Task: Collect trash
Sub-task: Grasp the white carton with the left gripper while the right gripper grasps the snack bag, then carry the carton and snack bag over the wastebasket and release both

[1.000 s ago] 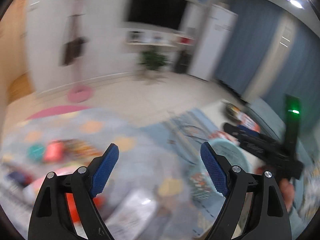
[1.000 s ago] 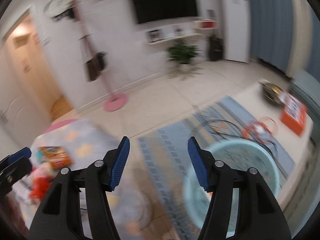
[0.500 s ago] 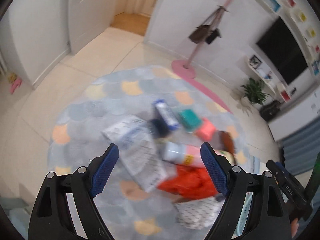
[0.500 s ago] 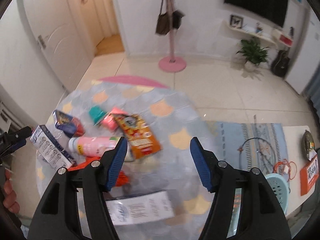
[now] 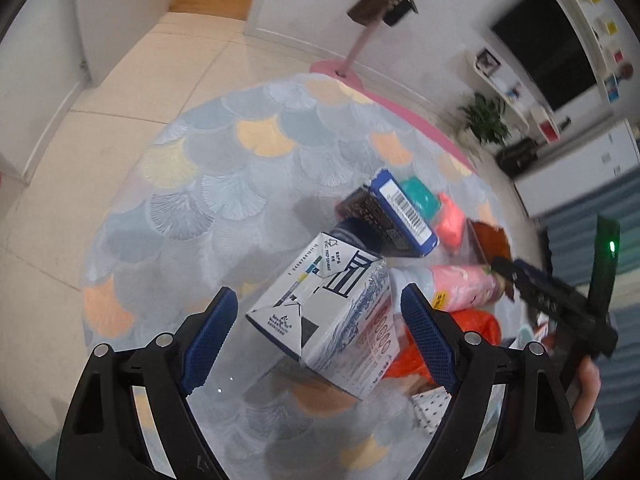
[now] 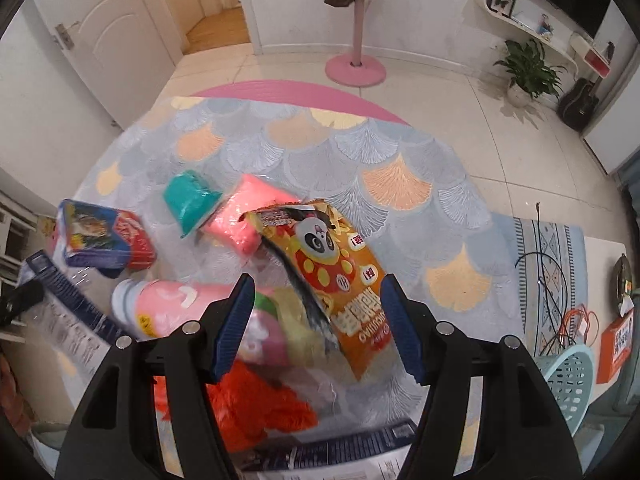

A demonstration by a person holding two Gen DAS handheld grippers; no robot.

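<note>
Looking like barely started: both grippers wide open, holding nothing. Left gripper [image 5: 316, 328] hovers around white carton [image 5: 332, 320], jaws either side, not touching. Right gripper [image 6: 316, 324] sits above orange snack bag [image 6: 332, 280]. Pink bottle [image 6: 168, 308], teal packet [image 6: 192, 200], blue box [image 6: 104, 240] all loose on table [image 6: 400, 184]. Mint basket [image 6: 568, 380] far right, probably trash bin, contents hidden

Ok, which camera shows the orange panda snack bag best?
The right wrist view: the orange panda snack bag lies face up between the open right tool, print readable. The left wrist view shows only a dark reddish sliver behind the cartons.
</note>
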